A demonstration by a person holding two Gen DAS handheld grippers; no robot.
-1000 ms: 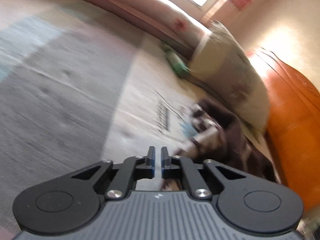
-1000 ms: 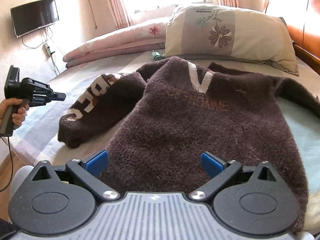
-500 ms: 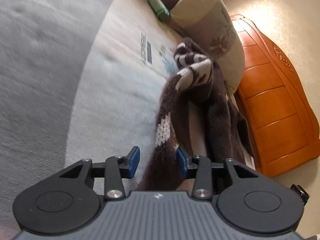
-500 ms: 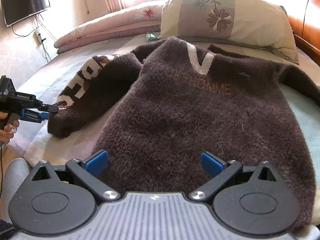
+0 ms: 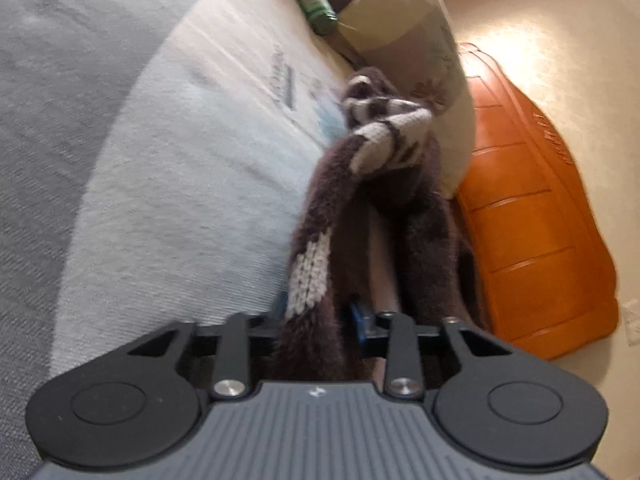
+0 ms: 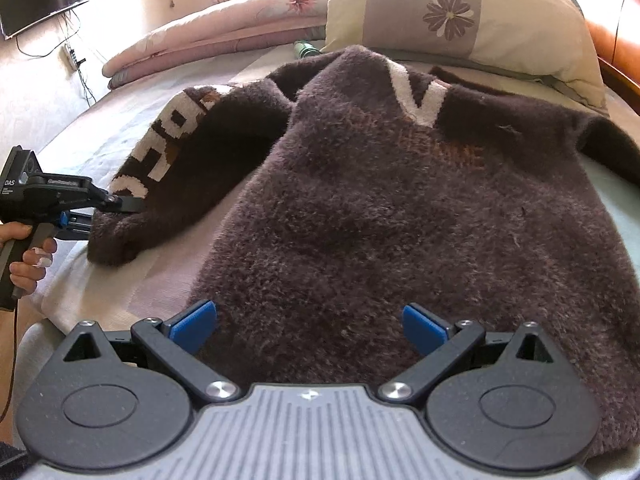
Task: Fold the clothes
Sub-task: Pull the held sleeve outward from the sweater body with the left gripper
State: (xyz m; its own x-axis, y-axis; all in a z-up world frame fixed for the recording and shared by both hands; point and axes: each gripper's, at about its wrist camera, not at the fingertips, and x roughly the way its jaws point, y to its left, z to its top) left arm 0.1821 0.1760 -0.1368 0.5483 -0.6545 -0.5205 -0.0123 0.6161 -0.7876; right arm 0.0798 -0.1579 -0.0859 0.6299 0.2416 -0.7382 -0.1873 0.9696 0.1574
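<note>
Left gripper [image 5: 318, 312] just closed on sleeve [image 6: 160, 184]

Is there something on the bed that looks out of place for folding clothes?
Yes. A green bottle lies on the bed beside the pillow, just beyond the brown sweater. Nothing looks spilled or damaged.

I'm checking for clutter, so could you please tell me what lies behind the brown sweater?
Behind the brown sweater lie a floral pillow and a green bottle, partly covered by the sweater's shoulder.
</note>
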